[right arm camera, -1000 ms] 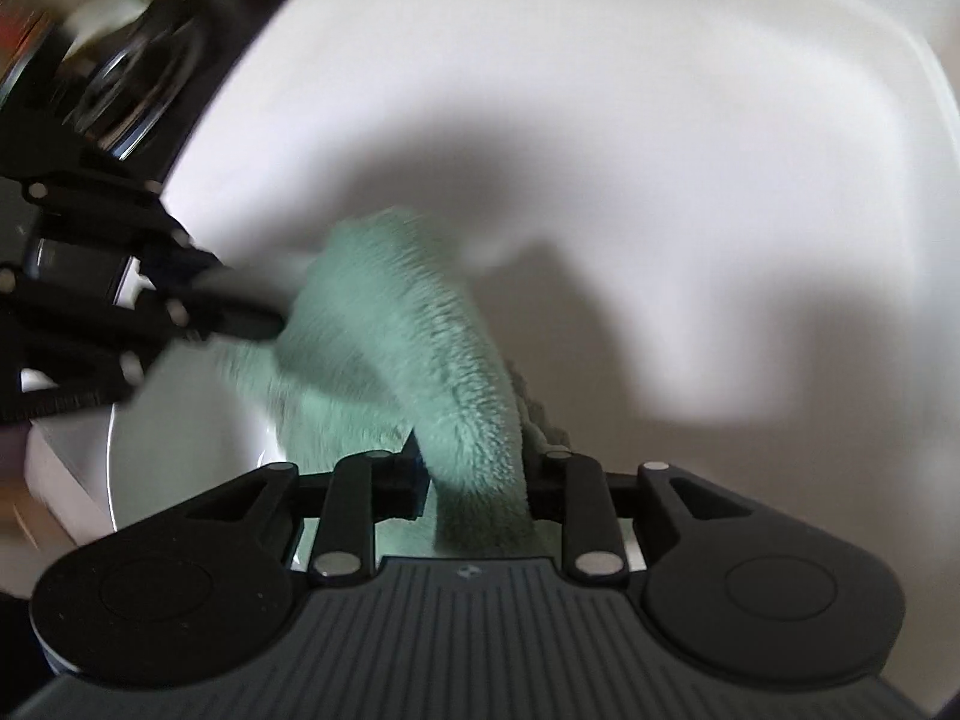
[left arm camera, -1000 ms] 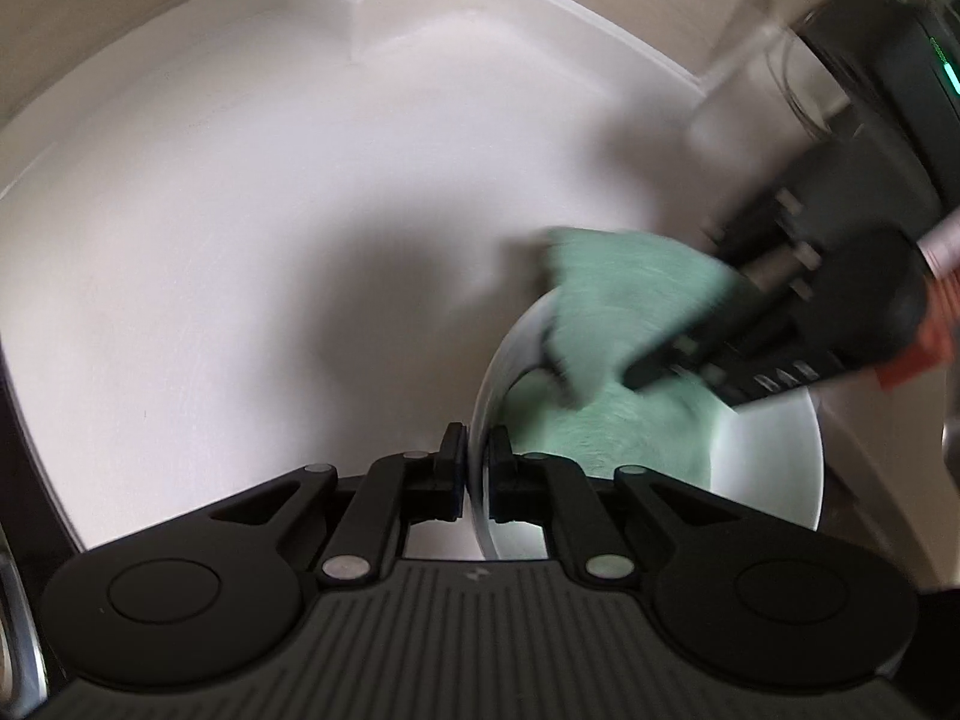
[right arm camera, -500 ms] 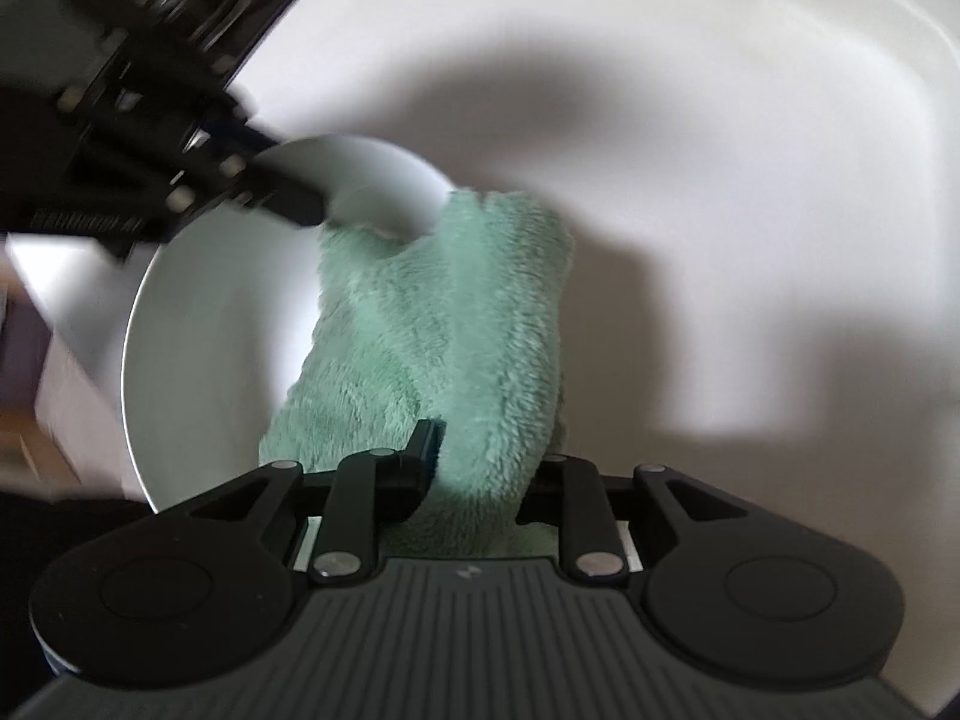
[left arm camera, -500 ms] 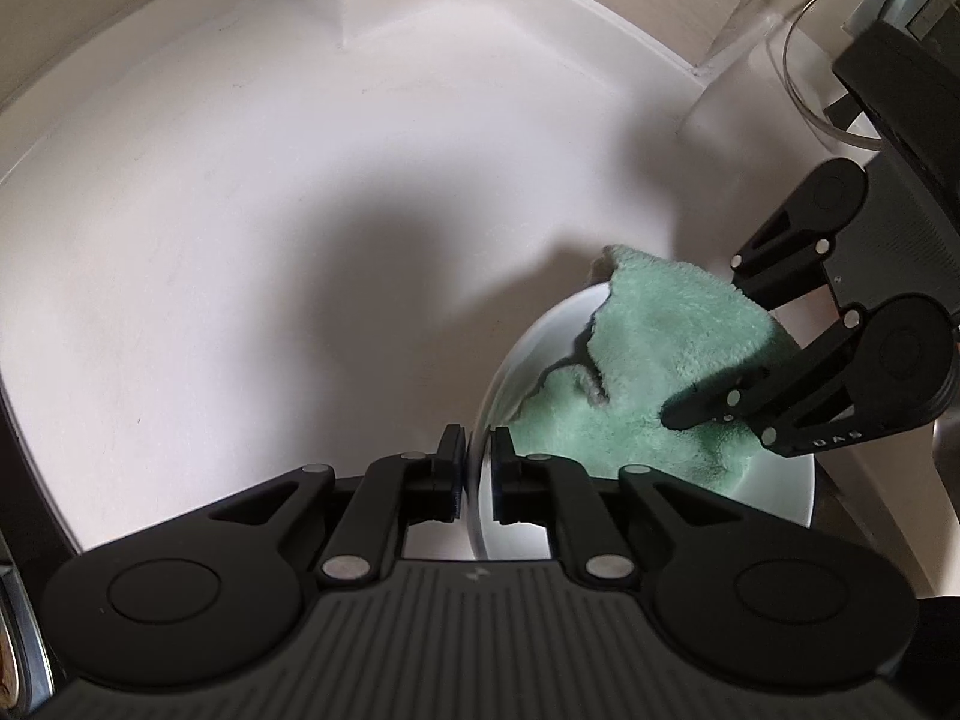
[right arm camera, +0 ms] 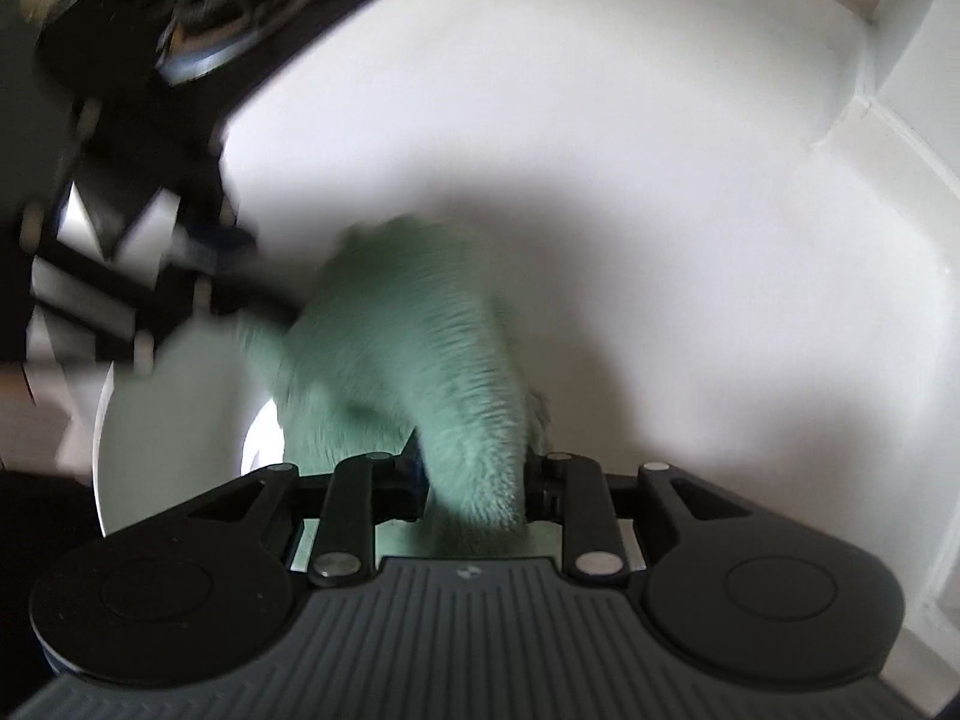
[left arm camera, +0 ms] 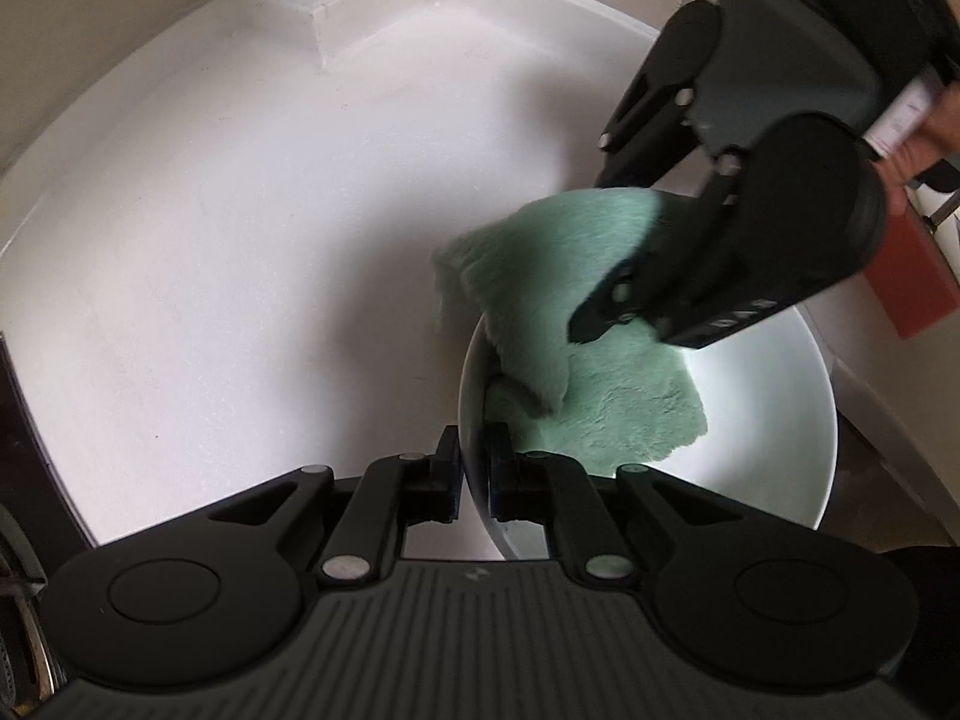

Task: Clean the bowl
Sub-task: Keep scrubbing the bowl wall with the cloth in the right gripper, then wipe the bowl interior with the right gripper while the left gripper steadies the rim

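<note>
A white bowl (left arm camera: 774, 432) is held tilted over a white counter. My left gripper (left arm camera: 475, 474) is shut on the bowl's rim, one finger inside and one outside. A green fluffy cloth (left arm camera: 576, 312) lies inside the bowl and drapes over its far rim. My right gripper (right arm camera: 474, 474) is shut on the green cloth (right arm camera: 420, 348) and presses it into the bowl (right arm camera: 174, 414). In the left wrist view the right gripper's black body (left arm camera: 750, 198) hangs above the bowl. The right wrist view is motion-blurred.
The white counter (left arm camera: 240, 228) ends at a raised white back edge with a corner post (left arm camera: 336, 6). A red box (left arm camera: 912, 276) sits at the right. A dark stove with a metal burner (right arm camera: 240, 6) lies beyond the counter in the right wrist view.
The right gripper has swept the cloth across the bowl, from the bowl's far right side toward its left rim. The left gripper keeps its hold on the rim.
</note>
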Tool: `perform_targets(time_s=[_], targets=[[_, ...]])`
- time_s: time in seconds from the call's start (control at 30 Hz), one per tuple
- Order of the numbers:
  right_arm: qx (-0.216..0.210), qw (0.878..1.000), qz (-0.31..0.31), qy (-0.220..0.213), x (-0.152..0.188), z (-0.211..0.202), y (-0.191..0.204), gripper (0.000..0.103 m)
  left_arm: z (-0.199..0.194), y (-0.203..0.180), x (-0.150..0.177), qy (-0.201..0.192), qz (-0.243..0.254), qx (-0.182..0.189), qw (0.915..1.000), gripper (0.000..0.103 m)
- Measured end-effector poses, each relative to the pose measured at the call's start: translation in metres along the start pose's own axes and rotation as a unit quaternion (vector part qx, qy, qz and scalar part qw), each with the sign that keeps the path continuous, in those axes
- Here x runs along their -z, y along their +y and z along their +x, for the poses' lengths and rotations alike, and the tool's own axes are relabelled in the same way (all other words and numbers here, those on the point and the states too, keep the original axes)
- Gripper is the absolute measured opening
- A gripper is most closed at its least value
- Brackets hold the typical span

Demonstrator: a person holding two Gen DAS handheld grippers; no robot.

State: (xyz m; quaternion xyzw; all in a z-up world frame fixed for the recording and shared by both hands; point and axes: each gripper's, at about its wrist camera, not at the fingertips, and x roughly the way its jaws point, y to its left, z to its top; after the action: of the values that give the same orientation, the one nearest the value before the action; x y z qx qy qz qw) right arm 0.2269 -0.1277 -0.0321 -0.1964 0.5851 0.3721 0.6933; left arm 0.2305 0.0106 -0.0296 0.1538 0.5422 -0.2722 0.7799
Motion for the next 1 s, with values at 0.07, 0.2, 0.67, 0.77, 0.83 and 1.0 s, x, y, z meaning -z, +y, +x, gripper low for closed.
perform_targets(time_s=[0.07,0.2,0.67,0.77,0.83,1.0], targets=[[0.002,0.999,0.033,-0.005,-0.004,0.004,0.005,0.023,-0.001,-0.001,0.003,-0.006,-0.009,-0.004,0.9999,0.006],[-0.003,0.992,0.123,-0.010,-0.002,0.016,0.010,0.023,-0.003,-0.005,0.007,-0.017,-0.022,-0.011,0.9995,0.005],[0.003,0.970,0.242,-0.005,0.025,0.036,0.027,0.020,-0.003,-0.004,0.017,-0.033,-0.030,-0.014,0.9989,0.006],[0.006,0.979,0.202,-0.001,0.030,0.031,0.028,0.019,-0.006,-0.002,0.017,-0.024,-0.026,-0.016,0.9993,0.007],[0.001,0.984,0.180,0.003,0.022,0.036,0.030,0.019,-0.007,0.001,0.015,-0.020,-0.030,-0.012,0.9993,0.007],[-0.016,0.995,0.099,0.018,0.016,0.034,0.027,0.019,-0.007,0.010,0.011,-0.023,-0.050,0.010,0.9984,0.007]])
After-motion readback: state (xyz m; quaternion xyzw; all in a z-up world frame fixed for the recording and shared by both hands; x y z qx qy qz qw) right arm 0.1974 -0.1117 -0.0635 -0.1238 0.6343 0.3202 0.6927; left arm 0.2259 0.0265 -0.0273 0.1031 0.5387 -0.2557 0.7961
